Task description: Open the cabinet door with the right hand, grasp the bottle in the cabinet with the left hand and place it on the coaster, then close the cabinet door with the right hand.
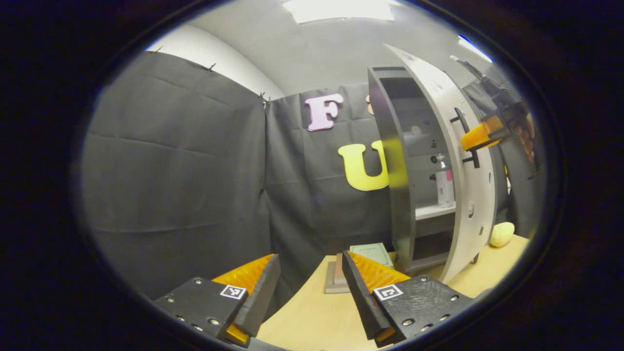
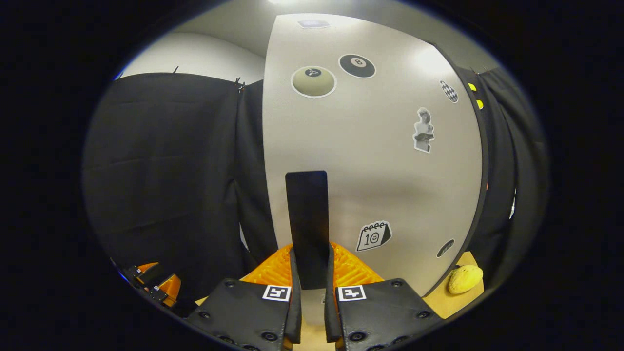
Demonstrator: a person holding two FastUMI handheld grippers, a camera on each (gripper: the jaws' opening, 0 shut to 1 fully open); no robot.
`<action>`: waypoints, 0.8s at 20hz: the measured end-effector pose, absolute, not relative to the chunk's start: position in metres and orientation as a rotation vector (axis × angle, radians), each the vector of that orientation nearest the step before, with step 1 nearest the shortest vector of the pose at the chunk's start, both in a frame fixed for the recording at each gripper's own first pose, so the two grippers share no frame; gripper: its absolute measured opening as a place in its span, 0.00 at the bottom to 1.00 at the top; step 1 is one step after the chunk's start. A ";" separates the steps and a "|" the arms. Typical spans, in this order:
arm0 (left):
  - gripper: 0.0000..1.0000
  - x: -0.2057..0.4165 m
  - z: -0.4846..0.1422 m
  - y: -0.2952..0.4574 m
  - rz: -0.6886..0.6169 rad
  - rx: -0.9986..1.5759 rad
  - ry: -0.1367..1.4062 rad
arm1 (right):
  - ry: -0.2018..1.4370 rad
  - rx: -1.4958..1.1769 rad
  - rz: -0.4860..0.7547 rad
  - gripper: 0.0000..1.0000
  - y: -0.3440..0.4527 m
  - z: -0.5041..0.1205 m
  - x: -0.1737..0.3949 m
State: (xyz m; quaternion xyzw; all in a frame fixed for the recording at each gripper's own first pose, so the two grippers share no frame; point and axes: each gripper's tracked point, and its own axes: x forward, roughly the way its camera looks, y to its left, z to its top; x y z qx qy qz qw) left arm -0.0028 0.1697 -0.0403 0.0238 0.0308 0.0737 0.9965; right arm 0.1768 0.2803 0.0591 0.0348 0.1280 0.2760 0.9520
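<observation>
The grey cabinet point(image 1: 395, 161) stands on the wooden table with its white door point(image 1: 453, 146) swung open. A small white bottle with a pink label point(image 1: 444, 184) stands upright on the cabinet's middle shelf. My right gripper point(image 2: 310, 263) is shut on the door's black handle point(image 2: 307, 219); in the left gripper view, that gripper point(image 1: 480, 136) appears at the handle point(image 1: 468, 141), held by a hand. My left gripper point(image 1: 309, 280) is open and holds nothing, low over the table in front of the cabinet. A square coaster point(image 1: 336, 280) lies on the table just beyond its fingers.
A pale green booklet point(image 1: 373, 253) lies by the cabinet's foot. A yellow sponge-like lump point(image 1: 501, 234) sits on the table behind the open door, also seen as a lump point(image 2: 464, 279) in the right gripper view. Stickers dot the door's face point(image 2: 370, 146).
</observation>
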 end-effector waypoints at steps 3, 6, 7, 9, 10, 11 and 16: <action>0.80 0.006 -0.040 0.151 0.099 0.053 0.058 | 0.259 0.083 0.572 0.18 0.276 0.059 0.174; 0.77 0.013 -0.035 0.126 0.057 0.058 0.051 | 0.243 0.098 0.594 0.22 0.270 0.061 0.174; 0.77 0.011 -0.033 0.120 0.042 0.057 0.045 | 0.242 0.107 0.604 0.18 0.269 0.060 0.174; 0.77 0.018 -0.031 0.094 0.011 0.050 0.044 | 0.242 0.118 0.626 0.18 0.265 0.059 0.175; 0.77 0.021 -0.029 0.082 -0.005 0.046 0.042 | 0.241 0.115 0.635 0.17 0.264 0.058 0.176; 0.77 0.024 -0.027 0.068 -0.018 0.045 0.040 | 0.237 0.110 0.641 0.17 0.264 0.059 0.176; 0.77 0.025 -0.021 0.000 -0.075 0.037 0.045 | 0.226 0.104 0.666 0.21 0.263 0.060 0.181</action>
